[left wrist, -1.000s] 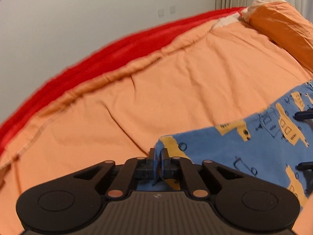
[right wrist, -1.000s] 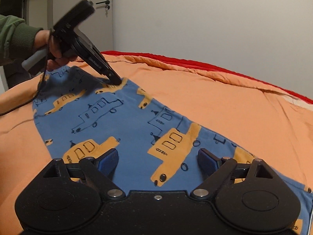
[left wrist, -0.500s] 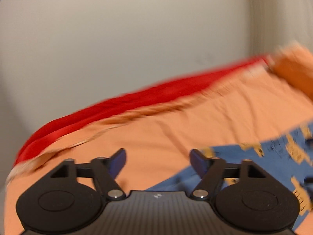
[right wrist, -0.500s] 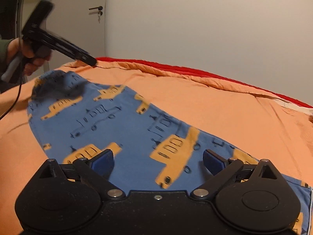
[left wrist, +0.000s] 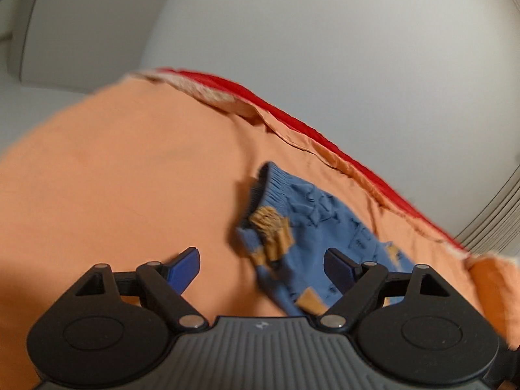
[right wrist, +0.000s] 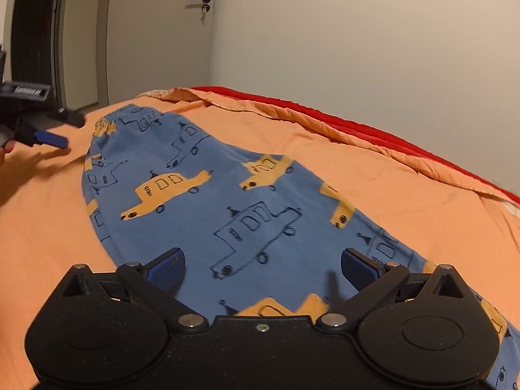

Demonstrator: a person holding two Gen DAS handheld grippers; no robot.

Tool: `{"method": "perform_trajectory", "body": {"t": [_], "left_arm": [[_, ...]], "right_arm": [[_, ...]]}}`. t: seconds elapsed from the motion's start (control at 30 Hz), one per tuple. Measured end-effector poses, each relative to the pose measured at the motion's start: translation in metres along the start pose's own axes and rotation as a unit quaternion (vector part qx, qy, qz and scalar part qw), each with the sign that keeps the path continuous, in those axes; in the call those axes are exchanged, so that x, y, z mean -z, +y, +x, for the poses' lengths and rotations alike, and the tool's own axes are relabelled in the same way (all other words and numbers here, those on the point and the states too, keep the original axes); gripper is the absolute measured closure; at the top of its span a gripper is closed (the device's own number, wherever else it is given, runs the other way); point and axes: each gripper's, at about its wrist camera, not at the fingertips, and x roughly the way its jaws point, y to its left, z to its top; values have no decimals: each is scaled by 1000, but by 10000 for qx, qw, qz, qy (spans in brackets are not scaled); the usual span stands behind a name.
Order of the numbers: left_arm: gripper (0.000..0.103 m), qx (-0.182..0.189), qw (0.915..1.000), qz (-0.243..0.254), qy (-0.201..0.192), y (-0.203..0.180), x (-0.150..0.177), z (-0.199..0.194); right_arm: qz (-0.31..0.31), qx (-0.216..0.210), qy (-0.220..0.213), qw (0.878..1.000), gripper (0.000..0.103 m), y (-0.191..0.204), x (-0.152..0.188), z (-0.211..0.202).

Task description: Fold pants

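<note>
Blue pants (right wrist: 227, 201) with yellow car prints lie flat on the orange bed sheet (right wrist: 390, 178), waistband at the far left. My right gripper (right wrist: 261, 268) is open and empty just above the near part of the pants. My left gripper (left wrist: 261, 265) is open and empty, above the sheet beside the bunched elastic waistband (left wrist: 273, 191). It also shows in the right wrist view (right wrist: 61, 130), left of the waistband and clear of the cloth.
A red blanket (right wrist: 357, 123) runs along the bed's far edge against a white wall. A door with a handle (right wrist: 198, 0) stands behind the bed's far left corner. An orange pillow (left wrist: 494, 289) lies at the right of the left wrist view.
My left gripper let go of the waistband, opened and drew back to the left of the pants. My right gripper stayed open above the pants.
</note>
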Motion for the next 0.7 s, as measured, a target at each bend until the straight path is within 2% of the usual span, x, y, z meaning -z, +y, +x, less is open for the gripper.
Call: {"method": "perform_trajectory", "body": {"t": [0.13, 0.17, 0.2, 0.23, 0.27, 0.37, 0.4, 0.5, 0.57, 0.63, 0.7], "left_arm": [[22, 266, 9974, -643, 211, 0, -7, 27], [32, 357, 9956, -825, 259, 3, -7, 29], [48, 375, 9942, -965, 306, 7, -6, 30], [59, 294, 9936, -1038, 323, 9, -6, 31], [88, 185, 9933, -1087, 331, 13, -7, 30], [92, 77, 9890, -1442, 318, 23, -8, 17], [92, 4, 9903, -1364, 279, 20, -9, 7], [92, -219, 9972, -713, 53, 5, -2, -17], [92, -428, 9982, -417, 75, 6, 5, -10], [92, -592, 9957, -664, 261, 19, 10, 4], [92, -495, 9958, -733, 219, 23, 11, 4]], "right_arm": [[-257, 295, 20, 9992, 1, 20, -2, 0], [-266, 328, 19, 9991, 1, 23, -3, 0], [-259, 360, 21, 9990, 1, 25, -3, 0], [-248, 395, 18, 9989, 1, 27, -4, -1], [-244, 427, 16, 9988, 1, 28, -4, -1], [-200, 561, -2, 9982, 1, 31, -5, 0], [-145, 588, -31, 9982, 1, 31, -5, 0], [54, 563, -132, 9983, 1, 31, -6, -1], [96, 466, 6, 9989, 1, 31, -3, 5], [83, 439, 294, 9986, 1, 31, 3, 16], [356, 386, 232, 9984, 1, 27, 7, 14]]}}
